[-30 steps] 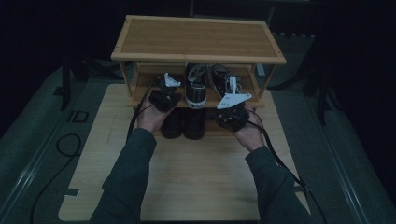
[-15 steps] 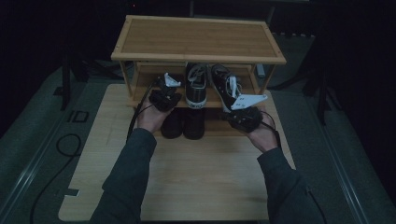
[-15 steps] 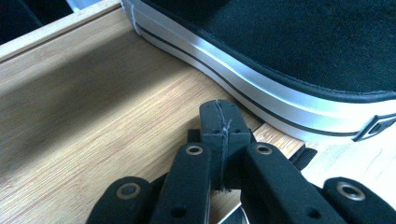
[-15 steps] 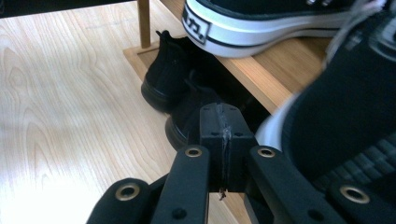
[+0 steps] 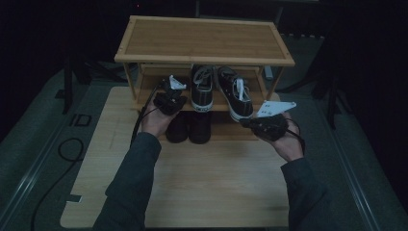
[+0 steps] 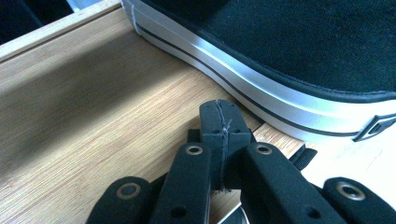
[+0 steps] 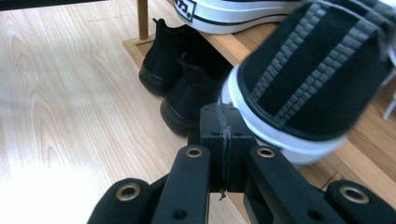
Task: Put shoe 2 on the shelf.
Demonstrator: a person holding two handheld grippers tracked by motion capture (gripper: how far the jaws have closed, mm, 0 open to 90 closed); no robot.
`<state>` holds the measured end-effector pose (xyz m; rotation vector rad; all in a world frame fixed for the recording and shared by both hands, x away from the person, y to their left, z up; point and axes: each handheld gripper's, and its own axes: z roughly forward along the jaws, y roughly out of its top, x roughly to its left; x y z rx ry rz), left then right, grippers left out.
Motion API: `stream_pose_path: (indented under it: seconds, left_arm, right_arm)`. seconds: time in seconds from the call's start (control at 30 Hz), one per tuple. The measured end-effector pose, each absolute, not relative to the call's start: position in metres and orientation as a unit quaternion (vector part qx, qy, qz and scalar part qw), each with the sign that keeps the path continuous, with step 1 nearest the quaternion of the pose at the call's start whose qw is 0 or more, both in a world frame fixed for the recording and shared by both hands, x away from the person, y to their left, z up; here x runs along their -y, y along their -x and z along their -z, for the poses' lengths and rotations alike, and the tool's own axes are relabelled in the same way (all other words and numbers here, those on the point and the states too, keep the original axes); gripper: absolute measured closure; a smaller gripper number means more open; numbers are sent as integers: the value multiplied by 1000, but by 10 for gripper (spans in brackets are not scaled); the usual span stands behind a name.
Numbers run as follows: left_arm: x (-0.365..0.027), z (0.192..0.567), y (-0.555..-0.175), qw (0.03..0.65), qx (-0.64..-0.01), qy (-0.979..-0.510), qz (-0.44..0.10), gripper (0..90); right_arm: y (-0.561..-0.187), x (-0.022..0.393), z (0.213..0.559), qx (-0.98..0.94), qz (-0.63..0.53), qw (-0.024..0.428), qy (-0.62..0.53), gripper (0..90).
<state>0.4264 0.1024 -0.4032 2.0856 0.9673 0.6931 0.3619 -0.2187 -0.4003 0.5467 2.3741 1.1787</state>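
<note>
Both claws have their jaws pressed together, holding nothing. The left claw (image 6: 219, 116) rests on the shelf (image 6: 93, 107) just beside one sneaker (image 6: 299, 56); the right claw (image 7: 219, 119) sits against the other sneaker's heel (image 7: 308, 88), seemingly to nudge it straight.

Just beyond the shut tips of the left gripper (image 6: 219, 121), the shelf board (image 6: 93, 116) is pale wood with fine, matt grain, and the sneaker (image 6: 299, 51) beside it pairs matt black cloth with a smooth, glossy white rubber sole. Ahead of the right gripper (image 7: 219, 123), the other sneaker (image 7: 317, 79) shows woven black cloth with grey checked stripes over smooth white rubber. Farther beyond stand dull black shoes (image 7: 182, 79) on the smooth, pale wooden tabletop (image 7: 60, 93).
</note>
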Motion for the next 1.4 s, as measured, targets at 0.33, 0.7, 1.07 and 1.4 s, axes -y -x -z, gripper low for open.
stream_pose_path:
  seconds: [0.33,0.7,1.07,1.4]
  left_arm:
    - [-103,403,-426,360,-377,-809,-270,900]
    - [-104,403,-426,356,-376,-812,-268,900]
    - [-104,403,-427,363,-379,-809,-264,900]
    - [-104,403,-427,364,-379,-809,-264,900]
  right_arm:
    - [-360,229,405,-856,-423,219,-203,900]
    - [-362,213,403,-847,-441,225,-192,900]
    - [-367,203,398,-839,-450,232,-199,900]
    - [-372,186,402,-843,-448,227,-193,900]
